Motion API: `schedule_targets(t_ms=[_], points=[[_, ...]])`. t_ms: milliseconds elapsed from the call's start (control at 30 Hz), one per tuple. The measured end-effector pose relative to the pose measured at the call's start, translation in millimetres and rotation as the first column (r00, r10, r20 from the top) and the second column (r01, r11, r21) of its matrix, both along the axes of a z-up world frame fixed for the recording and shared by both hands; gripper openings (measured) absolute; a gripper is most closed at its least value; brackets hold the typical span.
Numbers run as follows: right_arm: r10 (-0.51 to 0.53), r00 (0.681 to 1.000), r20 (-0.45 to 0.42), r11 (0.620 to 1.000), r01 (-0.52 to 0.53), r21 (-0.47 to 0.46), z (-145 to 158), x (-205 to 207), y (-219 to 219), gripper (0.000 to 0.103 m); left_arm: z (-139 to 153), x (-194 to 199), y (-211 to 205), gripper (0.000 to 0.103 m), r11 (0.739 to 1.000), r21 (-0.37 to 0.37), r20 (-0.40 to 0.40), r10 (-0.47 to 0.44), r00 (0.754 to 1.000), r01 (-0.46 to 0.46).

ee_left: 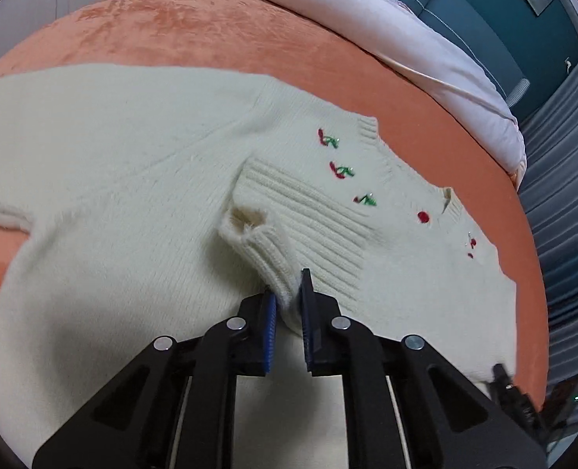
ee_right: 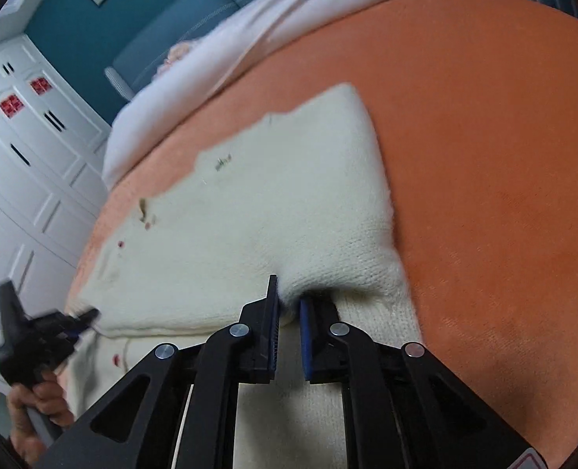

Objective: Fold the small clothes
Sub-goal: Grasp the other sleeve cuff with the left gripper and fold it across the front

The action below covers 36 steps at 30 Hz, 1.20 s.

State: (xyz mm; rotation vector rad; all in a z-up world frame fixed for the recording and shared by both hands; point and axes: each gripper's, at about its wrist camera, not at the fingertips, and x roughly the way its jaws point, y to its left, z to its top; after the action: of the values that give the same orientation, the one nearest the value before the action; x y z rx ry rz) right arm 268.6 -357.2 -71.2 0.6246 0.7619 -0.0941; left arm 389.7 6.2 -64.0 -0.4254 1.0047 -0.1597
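In the left wrist view, my left gripper (ee_left: 289,293) is at the bottom centre of the frame. Its two black fingers with blue ribbed pads are closed on a fold of the cream knitted sweater (ee_left: 132,179), at the ribbed cuff (ee_left: 265,250) of a sleeve that lies over the body of the garment. The sweater is spread across the middle of the frame, from the left edge to the lower right. It has small red and green embroidered marks (ee_left: 341,170) in the centre right part. It lies on an orange plush blanket (ee_left: 218,27), which fills the upper part and the right side. Above it, in the upper right, there is a white duvet (ee_left: 406,39), and behind it a teal headboard (ee_left: 484,0). In the lower right corner I see a part of my right gripper (ee_left: 501,377), at the edge of the sweater.

In the right wrist view, my right gripper (ee_right: 287,299) is at the bottom centre, and its pads pinch a bunch of the sweater (ee_right: 269,203) edge. The picture is somewhat blurred. The sweater goes from the centre to the lower left, on the orange blanket (ee_right: 484,156). At the lower left my left gripper (ee_right: 89,314) is at the sweater edge, and a hand (ee_right: 34,402) holds its handle. A white panelled wardrobe (ee_right: 27,164) stands at the left side.
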Motion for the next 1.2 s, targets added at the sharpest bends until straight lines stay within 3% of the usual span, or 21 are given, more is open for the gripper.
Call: schedule_targets(t_ms=[100,167,233,300,367,433,500,567,633,767,867,900,933,967,1000,1033,1067,1133,1200], points=[[0.002,0.997,0.079,0.999,0.002,-0.048,20.6,-9.0,5.1,0.008,-3.1,-8.9,0.4,0.011,1.000,-0.003,0.025,0.010,1.000,-0.010],[0.019,0.998,-0.053,0.998,-0.022,-0.058,-4.9,3.8,5.5,0.007,-5.2,-11.4,0.9,0.012,1.000,-0.013,0.025,0.018,1.000,-0.018],[0.008,0.999,-0.046,1.000,-0.008,-0.015,-8.1,4.3,0.9,0.005,-4.0,-12.9,1.2,0.013,1.000,-0.013,0.024,0.015,1.000,-0.014],[0.001,0.999,-0.051,0.998,-0.004,-0.066,6.4,2.6,8.5,0.013,-2.6,-12.6,6.0,0.015,1.000,-0.021,0.025,0.013,1.000,-0.013],[-0.001,0.998,-0.058,0.991,-0.007,-0.130,18.9,-13.2,24.4,0.019,6.5,-23.8,15.6,0.025,0.999,-0.039,0.038,0.038,0.999,-0.036],[0.025,0.999,-0.046,0.985,-0.033,-0.171,29.5,-40.6,41.1,0.020,16.5,-41.6,33.6,0.054,0.997,-0.041,0.062,0.068,0.996,-0.066],[0.082,0.996,-0.039,0.973,-0.088,-0.213,33.0,-75.6,67.3,0.025,22.6,-62.5,68.1,0.065,0.990,-0.054,0.085,0.135,0.987,-0.131],[0.145,0.988,-0.047,0.955,-0.152,-0.253,33.7,-116.3,87.1,0.032,24.3,-77.4,117.5,0.069,0.969,-0.071,0.081,0.240,0.967,-0.235],[0.210,0.976,-0.047,0.933,-0.215,-0.289,32.3,-154.6,111.3,0.034,23.0,-89.1,177.6,0.075,0.921,-0.101,0.060,0.383,0.922,-0.376],[0.292,0.954,-0.061,0.896,-0.296,-0.331,34.4,-203.9,151.9,0.044,17.8,-97.4,299.8,0.075,0.770,-0.090,0.009,0.634,0.773,-0.631],[0.322,0.943,-0.089,0.899,-0.334,-0.282,32.7,-222.1,167.7,0.048,12.7,-94.5,365.2,0.075,0.662,-0.095,-0.012,0.746,0.666,-0.743],[0.323,0.941,-0.102,0.902,-0.338,-0.267,31.9,-224.4,173.5,0.049,10.6,-91.4,379.7,0.072,0.636,-0.113,-0.023,0.766,0.642,-0.763],[0.328,0.938,-0.111,0.904,-0.346,-0.251,31.6,-225.5,175.2,0.049,10.0,-86.4,388.1,0.071,0.626,-0.124,-0.028,0.774,0.633,-0.770],[0.333,0.935,-0.118,0.904,-0.353,-0.242,31.2,-225.8,179.9,0.049,12.3,-78.7,391.6,0.068,0.626,-0.106,-0.024,0.775,0.631,-0.773],[0.336,0.934,-0.126,0.903,-0.357,-0.239,31.1,-225.7,184.6,0.049,15.2,-68.4,391.2,0.051,0.644,-0.080,-0.018,0.762,0.647,-0.761],[0.339,0.931,-0.133,0.902,-0.362,-0.234,31.4,-226.1,188.4,0.049,15.8,-55.5,389.5,0.018,0.681,-0.074,-0.031,0.729,0.684,-0.729],[0.341,0.930,-0.137,0.903,-0.365,-0.229,31.8,-224.8,191.4,0.049,16.7,-44.9,386.8,0.010,0.699,-0.067,-0.064,0.709,0.702,-0.712],[0.343,0.929,-0.137,0.904,-0.366,-0.222,34.2,-224.3,194.8,0.049,41.3,-35.5,376.3,0.010,0.705,-0.098,-0.002,0.706,0.708,-0.703],[0.340,0.932,-0.125,0.907,-0.361,-0.217,37.9,-222.4,193.5,0.049,88.6,-22.4,336.3,0.010,0.784,-0.120,0.134,0.621,0.773,-0.609]])
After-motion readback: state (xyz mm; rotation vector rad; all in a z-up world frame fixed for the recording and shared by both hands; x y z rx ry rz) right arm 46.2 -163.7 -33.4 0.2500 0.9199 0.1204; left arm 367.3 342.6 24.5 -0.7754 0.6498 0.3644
